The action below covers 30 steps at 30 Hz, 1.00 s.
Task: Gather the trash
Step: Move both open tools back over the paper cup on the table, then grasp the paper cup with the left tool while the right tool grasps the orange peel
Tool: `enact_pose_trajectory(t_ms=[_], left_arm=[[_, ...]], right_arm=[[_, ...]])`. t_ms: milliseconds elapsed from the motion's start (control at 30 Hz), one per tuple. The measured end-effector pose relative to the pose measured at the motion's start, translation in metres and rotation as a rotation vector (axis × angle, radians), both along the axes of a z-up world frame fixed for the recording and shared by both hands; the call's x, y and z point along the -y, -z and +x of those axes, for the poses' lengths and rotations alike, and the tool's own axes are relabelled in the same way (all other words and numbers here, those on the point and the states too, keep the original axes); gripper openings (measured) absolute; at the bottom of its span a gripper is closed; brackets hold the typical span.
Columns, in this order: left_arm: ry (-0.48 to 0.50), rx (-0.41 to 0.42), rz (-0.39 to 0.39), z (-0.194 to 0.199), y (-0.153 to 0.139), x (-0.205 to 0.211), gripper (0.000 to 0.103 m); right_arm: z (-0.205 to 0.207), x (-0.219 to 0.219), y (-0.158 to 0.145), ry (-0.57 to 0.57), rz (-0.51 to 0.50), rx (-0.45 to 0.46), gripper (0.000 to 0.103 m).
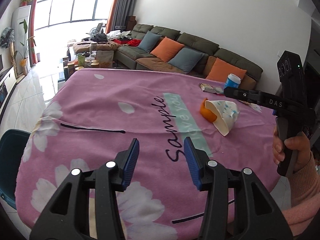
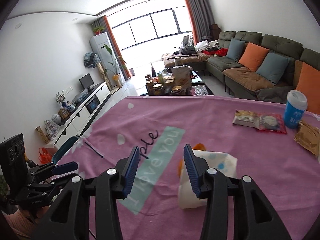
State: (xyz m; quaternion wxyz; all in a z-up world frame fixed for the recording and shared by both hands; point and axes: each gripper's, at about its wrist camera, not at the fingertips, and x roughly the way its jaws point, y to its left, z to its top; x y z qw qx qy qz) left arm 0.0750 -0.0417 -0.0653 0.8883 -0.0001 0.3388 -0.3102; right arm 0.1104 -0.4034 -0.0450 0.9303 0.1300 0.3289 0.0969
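Both sets of jaws stand partly spread with nothing between the pads: the left gripper (image 1: pixel 161 152) hangs over bare pink blanket (image 1: pixel 104 104), and the right gripper (image 2: pixel 161 161) hovers just above and to the left of a crushed paper cup (image 2: pixel 210 172), whose rim shows behind its right finger without being pinched. That cup lies on its side mid-table with a piece of orange peel (image 1: pixel 208 113) tucked against its mouth; it seems the nearest piece of trash, which would explain why the right hand (image 1: pixel 288 150) has the tool angled down toward it. Farther back near the table's edge lie snack wrappers (image 2: pixel 258 121), a brown packet (image 2: pixel 308 138) and an upright blue cup (image 2: pixel 295 110). A teal bin (image 1: pixel 12 160) waits at the table's left edge, likely where the rubbish goes.
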Motion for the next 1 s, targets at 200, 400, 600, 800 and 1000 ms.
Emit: enact_pose_trajectory(t_ms=[200,400,600,800,1000], left_arm=[[0.112,-0.037,-0.011,0.004,0.005,0.048,0.045],[0.182,-0.06,0.015,0.003,0.013,0.084,0.044],[0.223,-0.075,0.02,0.002,0.017,0.101,0.044],[0.276,-0.106,0.002,0.005,0.021,0.115,0.044],[0.304,-0.12,-0.004,0.001,0.026,0.126,0.044]], right_arm=[[0.001,0.053,0.022,0.129,0.023,-0.051,0.045],[0.007,0.06,0.045,0.109,0.054,-0.109,0.035],[-0.006,0.068,0.053,0.085,0.11,-0.126,0.013],[-0.022,0.069,0.049,0.052,0.174,-0.113,0.011],[-0.033,0.044,0.043,-0.05,0.217,-0.107,0.01]])
